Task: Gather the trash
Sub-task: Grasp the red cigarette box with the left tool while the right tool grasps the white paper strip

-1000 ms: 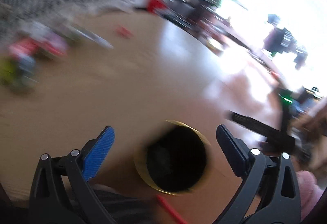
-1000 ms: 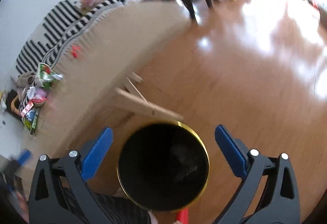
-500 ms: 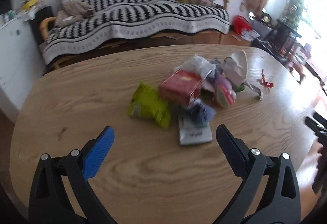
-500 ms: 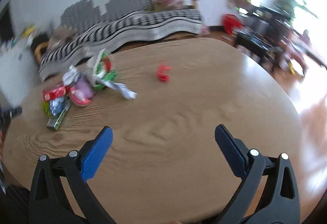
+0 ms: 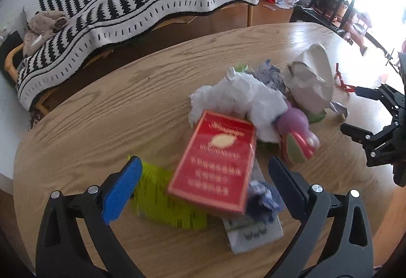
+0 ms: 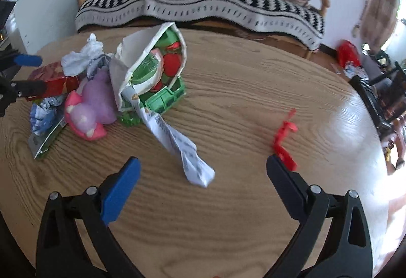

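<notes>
A trash pile lies on the oval wooden table (image 5: pixel 101 125). In the left wrist view my left gripper (image 5: pixel 203 186) hangs open just above a red box (image 5: pixel 215 163), which rests on a yellow-green wrapper (image 5: pixel 157 202). Crumpled white paper (image 5: pixel 236 100) and a purple-pink packet (image 5: pixel 297 131) lie behind. My right gripper (image 6: pixel 203 176) is wide, its jaws closing slightly. A twisted white paper strip (image 6: pixel 177 143) ends between its fingers, untouched. A red ribbon (image 6: pixel 284 136) lies by the right finger. An opened green-and-red carton (image 6: pixel 157 59) stands further back.
A sofa under a black-and-white striped blanket (image 5: pixel 142 4) runs behind the table. Dark chairs (image 6: pixel 380 90) and a red bag (image 6: pixel 347 54) stand to the right, a white cabinet (image 6: pixel 43 14) to the left. Each gripper shows at the other view's edge.
Both grippers swung away from a black gold-rimmed bin on the floor to the table. Since then they have closed in on the trash pile, the left one coming over the red box.
</notes>
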`<state>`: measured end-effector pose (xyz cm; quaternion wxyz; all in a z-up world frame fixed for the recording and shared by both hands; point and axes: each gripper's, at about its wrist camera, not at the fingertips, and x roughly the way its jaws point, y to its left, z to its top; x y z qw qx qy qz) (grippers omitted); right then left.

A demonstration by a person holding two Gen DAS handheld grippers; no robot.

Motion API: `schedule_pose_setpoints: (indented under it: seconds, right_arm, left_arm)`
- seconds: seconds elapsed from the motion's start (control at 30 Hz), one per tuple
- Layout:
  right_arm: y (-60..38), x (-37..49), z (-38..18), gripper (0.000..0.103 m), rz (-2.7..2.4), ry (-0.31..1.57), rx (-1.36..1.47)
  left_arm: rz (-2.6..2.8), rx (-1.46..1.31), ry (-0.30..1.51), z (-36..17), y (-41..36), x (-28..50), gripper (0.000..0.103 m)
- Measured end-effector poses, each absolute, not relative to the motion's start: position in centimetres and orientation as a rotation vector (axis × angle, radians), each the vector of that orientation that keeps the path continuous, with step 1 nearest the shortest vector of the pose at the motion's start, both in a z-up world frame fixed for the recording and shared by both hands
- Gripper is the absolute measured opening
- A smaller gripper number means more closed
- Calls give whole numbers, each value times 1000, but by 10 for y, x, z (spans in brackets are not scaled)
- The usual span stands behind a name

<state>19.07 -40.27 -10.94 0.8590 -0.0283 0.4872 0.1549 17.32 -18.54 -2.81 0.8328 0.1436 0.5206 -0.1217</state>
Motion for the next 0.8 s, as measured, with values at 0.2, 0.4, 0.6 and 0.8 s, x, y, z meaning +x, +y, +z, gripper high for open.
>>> schedule_pose_setpoints:
  seconds: [0.2, 0.4, 0.6, 0.8]
  right_arm:
    - [-387, 200, -116, 25, 367, 1023, -109]
    - [-394, 181, -109, 14, 379, 1007, -41]
    - [-406, 163, -96, 14, 356, 1014, -6]
    - [-415, 142, -75, 14, 331, 1003, 9]
  left_arm:
    - [-342, 293, 1125, -38, -188, 187, 55]
    - [-303, 226, 1127, -28, -179, 179, 53]
    - [-293, 205, 1109, -9, -177, 164, 53]
    - [-299, 207, 1085, 14, -181, 141, 53]
